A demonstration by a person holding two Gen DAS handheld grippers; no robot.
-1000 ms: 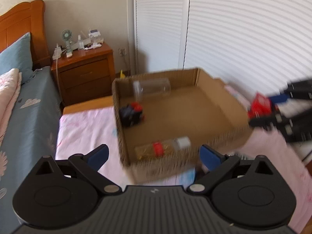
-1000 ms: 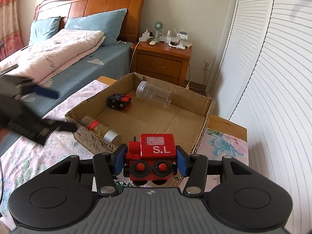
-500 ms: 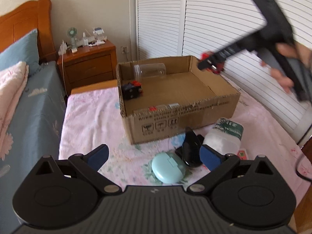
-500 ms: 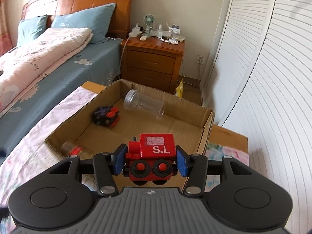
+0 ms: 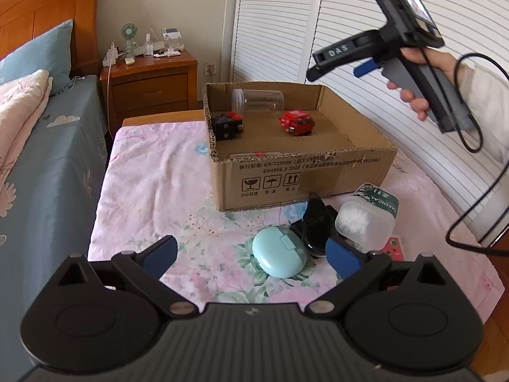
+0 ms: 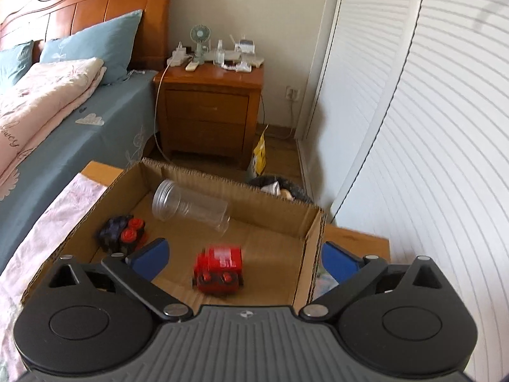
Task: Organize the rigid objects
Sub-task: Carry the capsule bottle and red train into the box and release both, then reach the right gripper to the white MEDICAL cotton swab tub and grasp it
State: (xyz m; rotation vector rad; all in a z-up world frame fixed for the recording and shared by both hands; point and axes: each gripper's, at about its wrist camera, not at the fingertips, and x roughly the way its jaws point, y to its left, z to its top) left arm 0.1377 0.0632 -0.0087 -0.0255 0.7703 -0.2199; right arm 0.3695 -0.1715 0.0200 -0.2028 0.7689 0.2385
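A cardboard box (image 5: 318,172) sits on the pink floral table cover. Inside it lie a red toy train (image 5: 296,122), a black toy with red buttons (image 5: 227,124) and a clear plastic jar (image 5: 257,100) on its side. My right gripper (image 6: 245,259) is open and empty above the box, with the red train (image 6: 219,269) lying on the box floor below it. My left gripper (image 5: 251,254) is open and empty, low over the table near a mint green case (image 5: 279,256), a black object (image 5: 315,222) and a clear tub with a green lid (image 5: 367,219).
A wooden nightstand (image 6: 210,111) with a small fan stands behind the box. A bed with blue sheets (image 5: 38,165) is to the left. White louvred wardrobe doors (image 6: 429,127) run along the right. A small pink card (image 5: 393,248) lies by the tub.
My right gripper opened and let go of the red train, which now lies in the box. My left gripper drew back from the box towards the objects on the table.
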